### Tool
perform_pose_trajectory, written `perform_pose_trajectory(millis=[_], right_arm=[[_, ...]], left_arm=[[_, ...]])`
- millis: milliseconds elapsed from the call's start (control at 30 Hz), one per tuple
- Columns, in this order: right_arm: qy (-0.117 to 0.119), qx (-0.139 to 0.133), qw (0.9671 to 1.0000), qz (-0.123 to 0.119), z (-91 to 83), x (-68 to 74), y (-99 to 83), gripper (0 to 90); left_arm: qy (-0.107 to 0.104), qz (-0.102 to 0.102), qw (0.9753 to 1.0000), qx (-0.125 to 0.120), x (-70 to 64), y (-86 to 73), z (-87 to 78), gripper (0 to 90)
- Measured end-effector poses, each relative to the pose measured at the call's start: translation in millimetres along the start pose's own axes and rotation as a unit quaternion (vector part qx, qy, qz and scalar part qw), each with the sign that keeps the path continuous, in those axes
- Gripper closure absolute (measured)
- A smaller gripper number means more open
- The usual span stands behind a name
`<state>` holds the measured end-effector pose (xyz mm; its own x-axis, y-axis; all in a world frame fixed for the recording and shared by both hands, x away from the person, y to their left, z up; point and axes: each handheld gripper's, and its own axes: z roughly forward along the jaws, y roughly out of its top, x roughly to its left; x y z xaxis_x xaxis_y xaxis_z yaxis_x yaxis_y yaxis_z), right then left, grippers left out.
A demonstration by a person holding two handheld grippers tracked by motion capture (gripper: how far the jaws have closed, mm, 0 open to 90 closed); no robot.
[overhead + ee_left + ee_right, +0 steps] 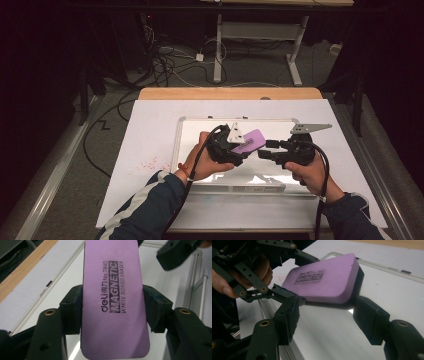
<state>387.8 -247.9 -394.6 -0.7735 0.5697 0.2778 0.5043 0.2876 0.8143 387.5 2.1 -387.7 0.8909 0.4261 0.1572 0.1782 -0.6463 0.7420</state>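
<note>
1. Your surface (150, 145) is white-covered and carries a whiteboard (200, 131); cables litter the dark floor (165, 60) beyond.
2. Your left gripper (243, 148) is clamped on the purple eraser (248, 141), above the whiteboard.
3. Your right gripper (261, 154) stands apart.
4. The left gripper view shows the eraser's "MAGNETIC" print.

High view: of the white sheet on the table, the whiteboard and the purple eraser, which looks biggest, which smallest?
1. White sheet, which covers most of the table.
2. Whiteboard, which lies on the sheet.
3. Purple eraser, plainly the smallest, clamped in the left gripper above the whiteboard.
</note>
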Motion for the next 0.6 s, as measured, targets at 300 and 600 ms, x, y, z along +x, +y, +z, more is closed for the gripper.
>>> perform_pose_trajectory(millis=[300, 600], right_arm=[[0.004, -0.027, 0.9943, 0.103, 5.5, -14.7, -8.8, 37.1], [0.038, -0.077, 0.9819, 0.169, 7.0, -16.9, -9.6, 47.0]], left_arm=[[0.029, -0.015, 0.9991, -0.027, -4.6, 2.7, 3.0, 38.6], [0.061, -0.019, 0.9974, -0.033, -16.0, 7.9, 10.6, 38.5]])
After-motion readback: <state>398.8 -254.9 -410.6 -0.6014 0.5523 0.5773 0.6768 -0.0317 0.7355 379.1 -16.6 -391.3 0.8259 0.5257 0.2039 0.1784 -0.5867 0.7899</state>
